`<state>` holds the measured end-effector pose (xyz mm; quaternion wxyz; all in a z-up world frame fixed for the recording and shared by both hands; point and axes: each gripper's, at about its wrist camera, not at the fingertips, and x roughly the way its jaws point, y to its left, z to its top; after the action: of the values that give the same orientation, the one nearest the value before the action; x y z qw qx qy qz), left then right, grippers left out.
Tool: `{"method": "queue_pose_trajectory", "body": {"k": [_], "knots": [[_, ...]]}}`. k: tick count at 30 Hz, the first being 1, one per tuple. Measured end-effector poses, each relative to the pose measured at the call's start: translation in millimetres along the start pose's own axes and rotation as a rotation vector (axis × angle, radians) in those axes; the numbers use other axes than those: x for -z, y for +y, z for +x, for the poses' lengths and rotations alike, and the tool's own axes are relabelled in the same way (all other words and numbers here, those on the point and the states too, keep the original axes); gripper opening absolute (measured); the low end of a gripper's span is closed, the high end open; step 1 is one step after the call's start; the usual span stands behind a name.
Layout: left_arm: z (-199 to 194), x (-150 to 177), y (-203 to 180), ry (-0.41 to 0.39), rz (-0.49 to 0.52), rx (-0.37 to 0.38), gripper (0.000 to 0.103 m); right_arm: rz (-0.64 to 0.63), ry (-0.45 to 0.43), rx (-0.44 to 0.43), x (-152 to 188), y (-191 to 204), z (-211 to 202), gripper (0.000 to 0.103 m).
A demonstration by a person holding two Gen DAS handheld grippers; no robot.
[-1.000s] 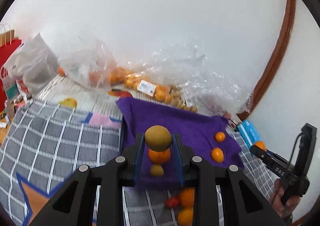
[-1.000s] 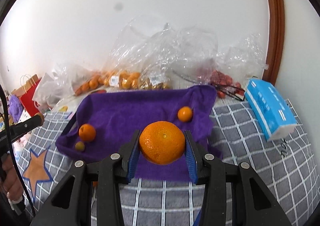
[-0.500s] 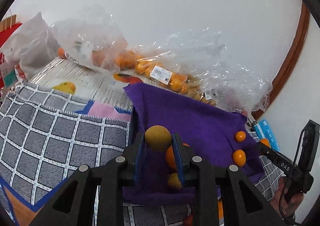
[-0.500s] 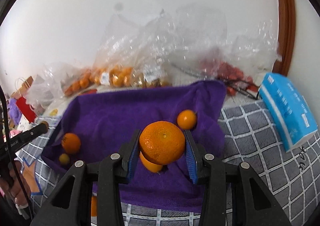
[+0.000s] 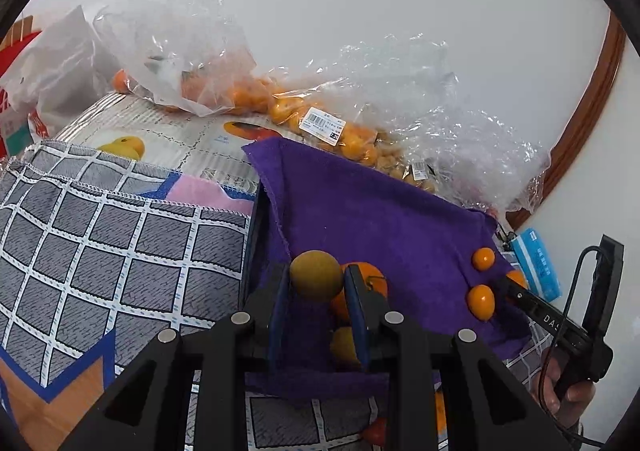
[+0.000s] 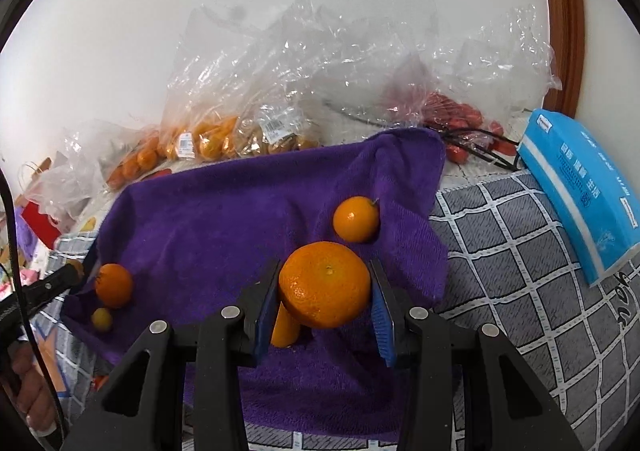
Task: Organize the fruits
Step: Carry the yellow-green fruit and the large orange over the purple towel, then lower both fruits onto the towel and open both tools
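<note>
Both tongs came lower over the purple towel [image 6: 224,219], left tongs [image 5: 316,283] gripping a brown fruit [image 5: 316,275], right tongs [image 6: 324,291] an orange [image 6: 324,283]. Four fruits placed; bags still full.

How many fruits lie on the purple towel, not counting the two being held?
4: an orange and small yellow fruit left, a small orange right, one partly behind the right gripper; others may hide.

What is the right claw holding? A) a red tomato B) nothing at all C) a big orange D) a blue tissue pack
C: the right gripper has its blue pads pressed on both sides of a big orange, holding it above the purple towel.
</note>
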<state>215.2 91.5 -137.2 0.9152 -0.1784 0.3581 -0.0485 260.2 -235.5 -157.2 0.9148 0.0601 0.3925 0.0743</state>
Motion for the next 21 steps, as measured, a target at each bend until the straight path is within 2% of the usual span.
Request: {"method": "queue_pose_trajectory", "body": {"k": [7, 17, 21], "knots": [[12, 6, -1, 0.06, -0.012, 0.014, 0.027, 0.024, 0.016, -0.029, 2, -1, 6, 0.042], [13, 8, -3, 0.051, 0.002, -0.009, 0.027, 0.04, 0.016, -0.03, 3, -6, 5, 0.042], [13, 8, -5, 0.049, 0.013, -0.014, 0.027, 0.029, -0.01, -0.026, 2, -3, -1, 0.042]]}}
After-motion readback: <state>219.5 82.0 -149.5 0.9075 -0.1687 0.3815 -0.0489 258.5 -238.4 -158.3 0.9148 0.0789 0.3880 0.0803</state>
